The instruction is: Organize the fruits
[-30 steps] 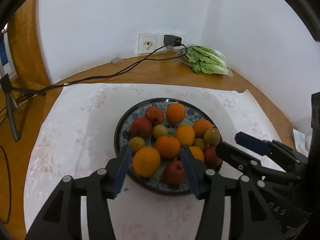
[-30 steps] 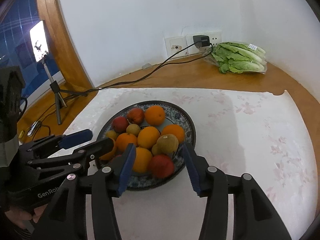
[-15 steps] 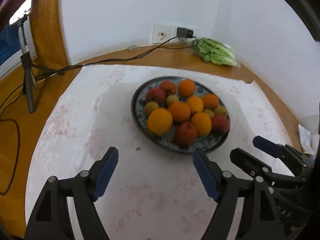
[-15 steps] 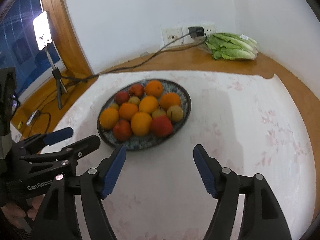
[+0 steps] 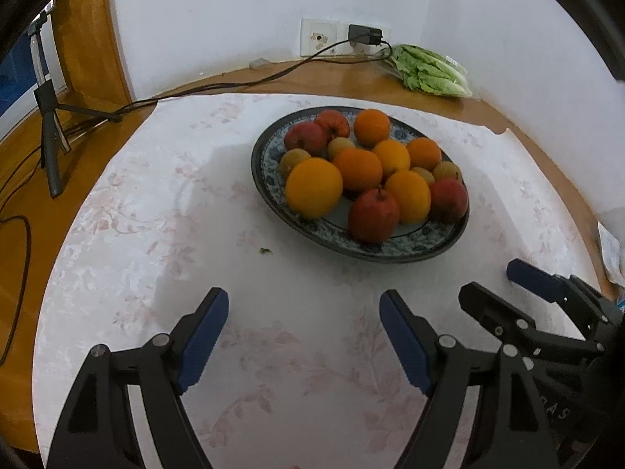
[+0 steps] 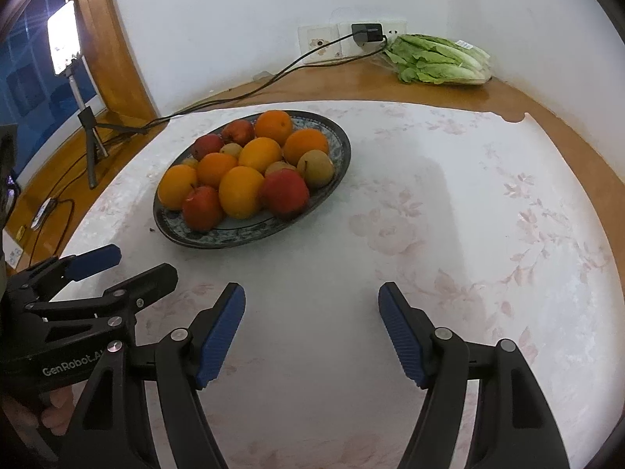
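Note:
A blue patterned plate (image 5: 343, 244) (image 6: 234, 236) on the white floral tablecloth holds several oranges (image 5: 313, 187) (image 6: 241, 192), red apples (image 5: 374, 215) (image 6: 285, 193) and small brownish pears (image 6: 315, 168). My left gripper (image 5: 302, 336) is open and empty, well in front of the plate. My right gripper (image 6: 312, 330) is open and empty, in front and to the right of the plate. Each gripper shows in the other's view: the right one (image 5: 519, 305), the left one (image 6: 129, 269).
A bag of lettuce (image 5: 429, 72) (image 6: 441, 60) lies at the back right by the wall sockets. A black cable (image 5: 218, 86) runs from a charger across the wooden table. A phone tripod (image 5: 49, 133) (image 6: 88, 133) stands at the left. A green crumb (image 5: 265, 250) lies on the cloth.
Both grippers have pulled back from the plate towards the near edge and opened wider. The fruit stays on the plate.

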A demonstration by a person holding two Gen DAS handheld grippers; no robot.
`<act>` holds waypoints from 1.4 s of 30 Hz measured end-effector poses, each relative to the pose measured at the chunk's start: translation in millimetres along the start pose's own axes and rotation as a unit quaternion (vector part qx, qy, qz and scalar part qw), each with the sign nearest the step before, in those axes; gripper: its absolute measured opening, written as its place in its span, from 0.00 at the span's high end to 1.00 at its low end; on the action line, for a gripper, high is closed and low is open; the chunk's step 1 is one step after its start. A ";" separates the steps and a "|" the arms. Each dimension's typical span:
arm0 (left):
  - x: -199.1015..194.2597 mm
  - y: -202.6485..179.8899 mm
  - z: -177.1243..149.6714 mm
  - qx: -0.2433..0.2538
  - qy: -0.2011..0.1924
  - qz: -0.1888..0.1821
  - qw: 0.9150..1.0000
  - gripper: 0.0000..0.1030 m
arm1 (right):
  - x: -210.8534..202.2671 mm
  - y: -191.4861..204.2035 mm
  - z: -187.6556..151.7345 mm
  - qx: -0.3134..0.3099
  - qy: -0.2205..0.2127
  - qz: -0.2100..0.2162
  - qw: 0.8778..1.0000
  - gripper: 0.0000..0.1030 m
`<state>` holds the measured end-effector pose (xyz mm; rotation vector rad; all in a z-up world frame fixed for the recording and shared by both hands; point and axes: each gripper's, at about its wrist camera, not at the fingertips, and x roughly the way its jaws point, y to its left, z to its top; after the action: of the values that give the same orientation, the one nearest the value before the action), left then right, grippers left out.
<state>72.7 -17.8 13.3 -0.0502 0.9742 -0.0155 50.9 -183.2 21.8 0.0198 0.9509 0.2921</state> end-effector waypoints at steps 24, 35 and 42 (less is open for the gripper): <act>2.6 -1.3 -2.8 0.006 -0.003 0.011 1.000 0.20 | 0.9 5.1 -2.0 -0.011 -0.003 -0.014 1.000 0.29; 2.5 -1.2 -2.9 0.006 -0.003 0.011 1.000 0.20 | 0.9 5.2 -2.0 -0.011 -0.003 -0.014 1.000 0.29; 2.5 -1.2 -3.2 0.006 -0.003 0.011 1.000 0.20 | 1.0 5.3 -2.1 -0.011 -0.003 -0.014 1.000 0.29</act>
<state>71.5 -19.2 9.4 -0.0280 0.9682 -0.0009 48.5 -178.1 20.6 -0.0128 0.9414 0.2770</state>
